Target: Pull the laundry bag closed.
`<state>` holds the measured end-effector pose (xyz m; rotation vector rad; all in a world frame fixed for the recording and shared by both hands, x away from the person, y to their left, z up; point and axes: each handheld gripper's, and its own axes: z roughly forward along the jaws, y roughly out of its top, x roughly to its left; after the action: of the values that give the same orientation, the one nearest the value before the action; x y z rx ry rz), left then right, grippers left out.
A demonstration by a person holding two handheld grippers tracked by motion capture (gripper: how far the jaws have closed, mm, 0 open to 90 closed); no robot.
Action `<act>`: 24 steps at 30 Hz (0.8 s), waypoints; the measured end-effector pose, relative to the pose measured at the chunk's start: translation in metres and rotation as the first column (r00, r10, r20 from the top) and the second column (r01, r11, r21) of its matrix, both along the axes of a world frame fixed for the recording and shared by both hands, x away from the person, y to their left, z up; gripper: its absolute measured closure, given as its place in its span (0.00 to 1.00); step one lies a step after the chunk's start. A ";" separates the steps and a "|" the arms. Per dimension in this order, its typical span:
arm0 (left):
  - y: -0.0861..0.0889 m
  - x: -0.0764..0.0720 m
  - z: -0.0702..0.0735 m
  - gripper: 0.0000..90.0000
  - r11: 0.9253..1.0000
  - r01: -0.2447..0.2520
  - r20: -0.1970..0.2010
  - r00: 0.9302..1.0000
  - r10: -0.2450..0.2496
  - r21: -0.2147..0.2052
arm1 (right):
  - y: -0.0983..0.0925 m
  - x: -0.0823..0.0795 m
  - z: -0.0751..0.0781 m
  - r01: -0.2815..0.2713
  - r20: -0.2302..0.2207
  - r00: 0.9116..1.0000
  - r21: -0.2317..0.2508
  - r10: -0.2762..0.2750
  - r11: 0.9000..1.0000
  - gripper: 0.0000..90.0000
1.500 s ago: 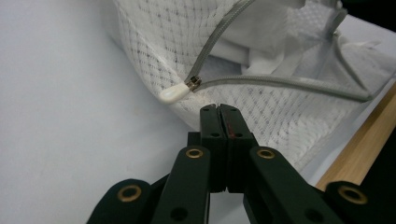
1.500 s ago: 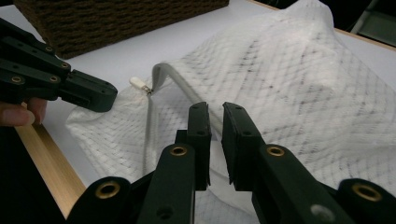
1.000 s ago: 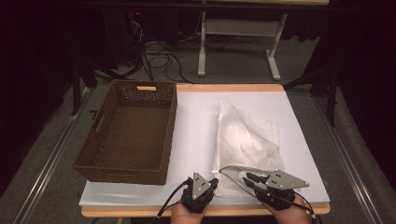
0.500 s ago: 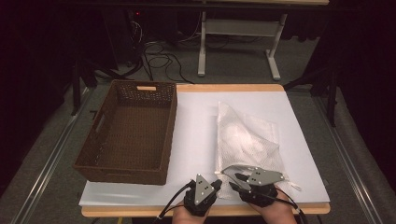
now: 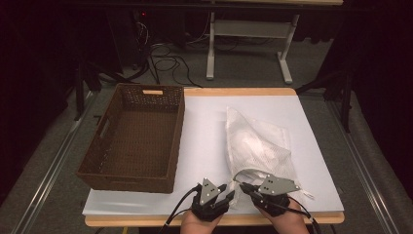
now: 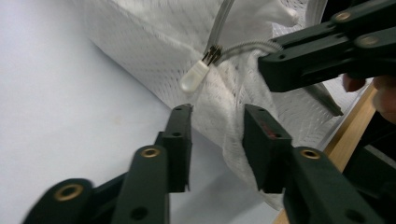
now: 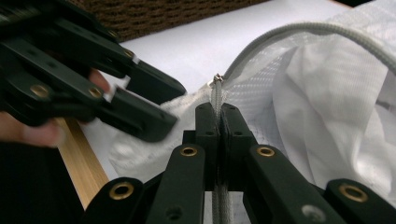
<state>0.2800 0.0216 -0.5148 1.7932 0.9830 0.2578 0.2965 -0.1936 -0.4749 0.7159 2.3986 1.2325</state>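
Mesh bag sits near-right on the tabletop: right gripper jaws have just closed, pinching its zipper tape, while left gripper jaws have just opened, spread around loose mesh, ready to unzip.

A white mesh laundry bag lies flat on the table, stuffed with pale cloth, stretching from 12 o'clock down toward 6 — its zippered mouth at the near end. The grey zipper tape stands pinched upright; the white zipper pull dangles at about 11 o'clock — loose.
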 end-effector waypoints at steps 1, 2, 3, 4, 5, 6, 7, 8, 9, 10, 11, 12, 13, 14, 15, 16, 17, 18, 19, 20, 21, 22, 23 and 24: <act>-0.001 0.001 -0.001 0.63 1.000 0.004 -0.010 1.000 -0.004 -0.006 | 0.000 -0.001 0.001 -0.005 0.010 1.000 0.001 0.005 1.000 0.99; -0.002 0.003 -0.003 0.62 1.000 0.010 -0.017 1.000 -0.010 -0.013 | 0.000 -0.001 0.001 -0.005 0.010 1.000 0.003 0.005 1.000 0.99; -0.003 0.004 -0.004 0.62 1.000 0.013 -0.026 1.000 -0.014 -0.018 | 0.001 -0.002 0.001 -0.007 0.011 1.000 0.005 0.007 1.000 0.99; -0.003 0.006 -0.005 0.62 1.000 0.018 -0.037 0.999 -0.019 -0.025 | 0.001 -0.003 0.001 -0.010 0.012 1.000 0.006 0.010 1.000 0.99; -0.003 0.009 -0.006 0.62 0.999 0.028 -0.056 0.998 -0.029 -0.031 | 0.001 -0.003 0.002 -0.012 0.011 1.000 0.005 0.012 1.000 0.99; -0.001 0.013 -0.007 0.67 0.998 0.037 -0.080 0.996 -0.040 -0.046 | 0.001 -0.004 0.002 -0.013 0.009 1.000 0.003 0.013 1.000 0.99; 0.001 0.014 -0.008 0.73 0.998 0.040 -0.087 0.995 -0.045 -0.057 | 0.001 -0.004 0.001 -0.012 0.004 1.000 0.004 0.012 1.000 0.99; 0.004 0.016 -0.008 0.77 0.997 0.040 -0.092 0.995 -0.047 -0.072 | 0.001 -0.005 0.001 -0.012 0.004 1.000 0.005 0.012 1.000 0.99; 0.007 0.018 -0.009 0.82 0.995 0.040 -0.102 0.994 -0.049 -0.095 | 0.000 -0.004 0.001 -0.018 0.010 1.000 -0.003 0.018 1.000 0.99; 0.010 0.018 -0.009 0.89 0.993 0.037 -0.105 0.993 -0.049 -0.112 | 0.000 -0.005 0.000 -0.012 0.004 1.000 -0.006 0.012 1.000 0.99; 0.011 0.018 -0.008 0.96 0.993 0.028 -0.099 0.994 -0.040 -0.118 | 0.000 -0.005 -0.001 -0.015 0.007 1.000 -0.013 0.015 1.000 0.99; 0.011 0.017 -0.006 0.97 0.993 0.024 -0.097 0.995 -0.036 -0.119 | 0.000 -0.005 -0.002 -0.012 -0.001 1.000 -0.022 0.012 1.000 0.99; 0.012 0.017 -0.004 0.98 0.992 0.023 -0.087 0.996 -0.033 -0.122 | 0.000 -0.004 -0.003 -0.012 0.004 1.000 -0.033 0.012 0.999 0.99; 0.013 0.016 -0.003 0.98 0.992 0.024 -0.080 0.996 -0.034 -0.125 | -0.001 -0.004 -0.006 0.004 -0.005 1.000 -0.044 -0.004 0.999 0.99; 0.013 0.015 -0.002 0.98 0.992 0.023 -0.075 0.997 -0.033 -0.128 | -0.001 -0.003 -0.007 0.007 -0.010 1.000 -0.050 -0.008 0.999 0.99; 0.013 0.014 -0.001 0.97 0.992 0.025 -0.071 0.997 -0.035 -0.127 | -0.002 -0.001 -0.010 0.011 -0.023 1.000 -0.055 -0.012 0.998 0.99; 0.012 0.012 0.000 0.97 0.992 0.025 -0.063 0.997 -0.033 -0.122 | -0.002 0.000 -0.012 0.016 -0.034 0.999 -0.054 -0.017 0.998 0.99; 0.011 0.011 0.001 0.97 0.993 0.028 -0.051 0.998 -0.034 -0.113 | -0.003 0.001 -0.014 0.019 -0.042 0.999 -0.061 -0.022 0.998 0.99; 0.009 0.009 0.002 0.97 0.995 0.031 -0.032 0.999 -0.034 -0.096 | -0.003 0.002 -0.016 0.022 -0.048 0.999 -0.076 -0.026 0.997 0.99; 0.007 0.008 0.003 0.97 0.996 0.031 -0.020 0.999 -0.033 -0.089 | -0.003 0.004 -0.019 0.017 -0.052 0.998 -0.082 -0.021 0.996 0.99; 0.005 0.006 0.004 0.97 0.996 0.033 -0.006 0.999 -0.033 -0.077 | -0.002 0.005 -0.020 0.021 -0.056 0.998 -0.080 -0.026 0.997 0.99; 0.003 0.004 0.005 0.97 0.997 0.038 0.012 0.999 -0.037 -0.062 | -0.002 0.005 -0.022 0.019 -0.060 0.998 -0.091 -0.024 0.996 0.99; 0.000 0.002 0.006 0.97 0.998 0.050 0.033 0.998 -0.048 -0.043 | -0.001 0.005 -0.023 0.024 -0.065 0.997 -0.098 -0.030 0.995 0.98; -0.002 0.001 0.006 0.97 0.998 0.056 0.044 0.998 -0.054 -0.037 | -0.001 0.006 -0.025 0.021 -0.063 0.998 -0.111 -0.028 0.994 0.98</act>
<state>0.2807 0.0201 -0.5085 1.7706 0.9011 0.2410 0.3029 -0.1946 -0.4994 0.7597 2.4797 1.0738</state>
